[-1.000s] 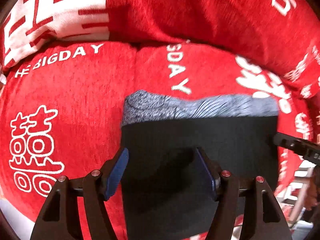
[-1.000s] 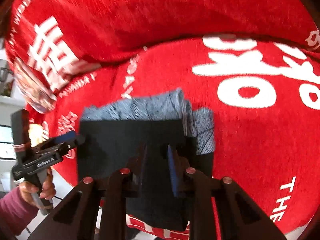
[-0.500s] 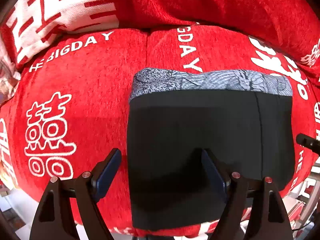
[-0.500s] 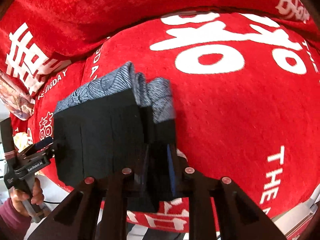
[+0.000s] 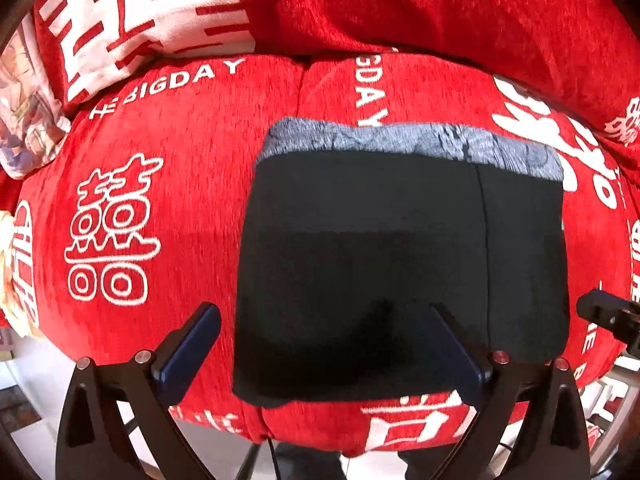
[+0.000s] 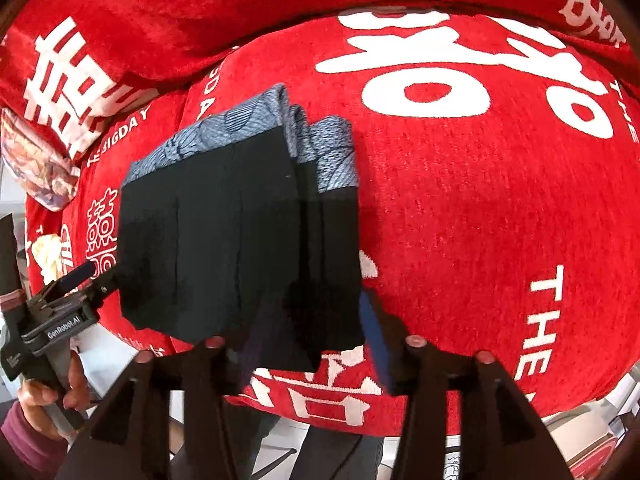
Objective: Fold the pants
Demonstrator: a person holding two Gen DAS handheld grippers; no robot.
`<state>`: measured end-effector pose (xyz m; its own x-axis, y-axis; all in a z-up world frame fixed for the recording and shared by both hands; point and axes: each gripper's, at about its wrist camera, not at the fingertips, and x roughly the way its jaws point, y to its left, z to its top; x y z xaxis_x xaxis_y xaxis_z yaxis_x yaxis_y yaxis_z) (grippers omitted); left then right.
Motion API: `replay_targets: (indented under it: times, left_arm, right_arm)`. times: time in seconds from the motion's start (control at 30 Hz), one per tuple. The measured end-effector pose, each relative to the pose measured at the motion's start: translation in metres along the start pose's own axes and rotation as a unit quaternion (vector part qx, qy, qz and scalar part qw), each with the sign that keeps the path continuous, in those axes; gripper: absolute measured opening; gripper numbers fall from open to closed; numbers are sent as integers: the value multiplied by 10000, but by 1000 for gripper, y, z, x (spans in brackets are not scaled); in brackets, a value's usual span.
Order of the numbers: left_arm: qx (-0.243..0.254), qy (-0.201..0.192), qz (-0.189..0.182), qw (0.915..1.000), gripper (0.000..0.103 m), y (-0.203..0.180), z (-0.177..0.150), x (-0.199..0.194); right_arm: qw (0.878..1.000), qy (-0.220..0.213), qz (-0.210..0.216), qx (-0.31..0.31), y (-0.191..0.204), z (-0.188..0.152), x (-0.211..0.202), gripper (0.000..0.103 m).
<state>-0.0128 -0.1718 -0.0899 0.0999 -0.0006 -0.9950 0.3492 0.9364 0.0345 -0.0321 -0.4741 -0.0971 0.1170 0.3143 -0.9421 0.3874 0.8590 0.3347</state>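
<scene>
The black pants (image 5: 400, 264) lie folded into a flat rectangle on the red sofa seat (image 5: 160, 160), with a grey patterned waistband (image 5: 408, 140) along the far edge. In the right wrist view the pants (image 6: 240, 248) show stacked layers on their right side. My left gripper (image 5: 324, 344) is open and empty, its jaws astride the near left part of the pants. My right gripper (image 6: 312, 344) is open and empty over the near right corner. The left gripper also shows in the right wrist view (image 6: 84, 280), and the right gripper's tip shows in the left wrist view (image 5: 608, 312).
The sofa back cushion (image 5: 400, 8) rises behind the seat. A white and red cushion (image 5: 132, 24) and a pale printed cloth (image 5: 28, 120) lie at the far left. The seat's front edge (image 5: 320, 436) drops to the floor just below the pants.
My right gripper has opened and let go of the pants' right edge. Both grippers have drawn back toward the seat's front edge. The left gripper stayed open.
</scene>
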Motion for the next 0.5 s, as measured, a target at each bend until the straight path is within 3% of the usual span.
replay_targets:
  times: [0.17,0.23,0.3,0.5]
  left_arm:
    - [170,164,-84,9997,102,-6,-12,2]
    - [225,121,-60,9997,102,-6,-15,-1]
    - [251,52,-69,9996,102,-5,-18,-6]
    - [219,-70,0,9997,102,4,-23,-24]
  right_arm:
    - [9998,-142,-122,-42,13,-5,-4,82]
    - [9994,-280,-197,-94,20,-9,-7,85]
    - [9979,-447,-353,-299,32,-15,-9,94]
    - [9961,-598,-521,-389,54,-27,-16,94]
